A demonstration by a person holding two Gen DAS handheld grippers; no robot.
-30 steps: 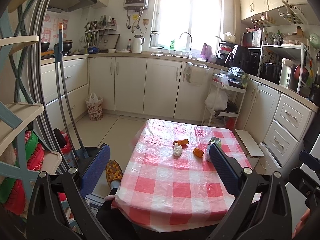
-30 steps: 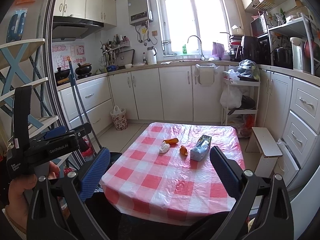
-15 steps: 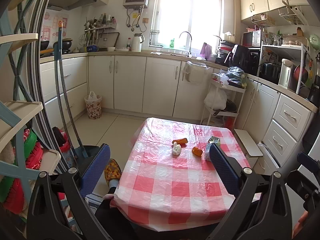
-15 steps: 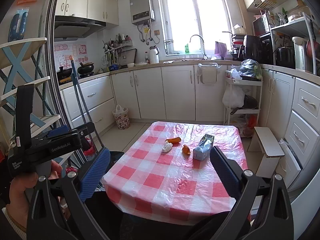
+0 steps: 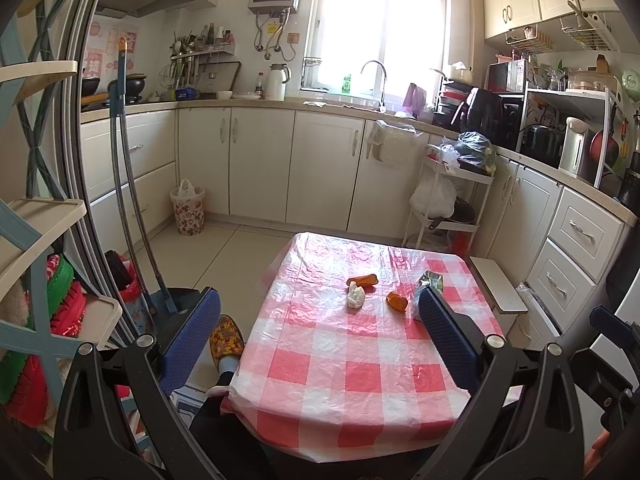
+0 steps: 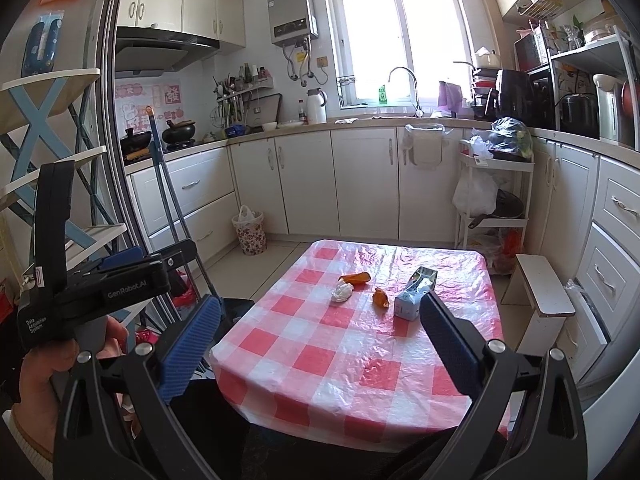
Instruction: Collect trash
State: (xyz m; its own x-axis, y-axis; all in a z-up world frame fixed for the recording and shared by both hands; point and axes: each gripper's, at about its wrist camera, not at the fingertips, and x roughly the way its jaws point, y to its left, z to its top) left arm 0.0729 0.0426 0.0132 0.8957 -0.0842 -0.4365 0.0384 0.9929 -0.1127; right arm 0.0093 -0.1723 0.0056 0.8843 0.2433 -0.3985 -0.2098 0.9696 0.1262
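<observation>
On the red-and-white checked table (image 5: 344, 376) lie a crumpled white tissue (image 5: 355, 297), two orange peel pieces (image 5: 362, 280) (image 5: 396, 301) and a small carton (image 5: 431, 281), grouped at the far middle. The right wrist view shows the same tissue (image 6: 342, 292), peels (image 6: 354, 278) (image 6: 380, 297) and carton (image 6: 414, 295). My left gripper (image 5: 318, 300) is open, well short of the items, with nothing between its blue pads. My right gripper (image 6: 320, 305) is open too, also back from the table's near edge.
A floral bin with a bag (image 5: 187, 212) stands by the cabinets. A white stool (image 5: 498, 286) sits right of the table, a cart (image 5: 456, 184) behind it. A mop (image 5: 132, 200) and shelves (image 5: 40, 220) are left. A slippered foot (image 5: 226, 338) is beside the table.
Both views have drifted only slightly relative to the table. Both grippers stay open and the trash items lie where they were.
</observation>
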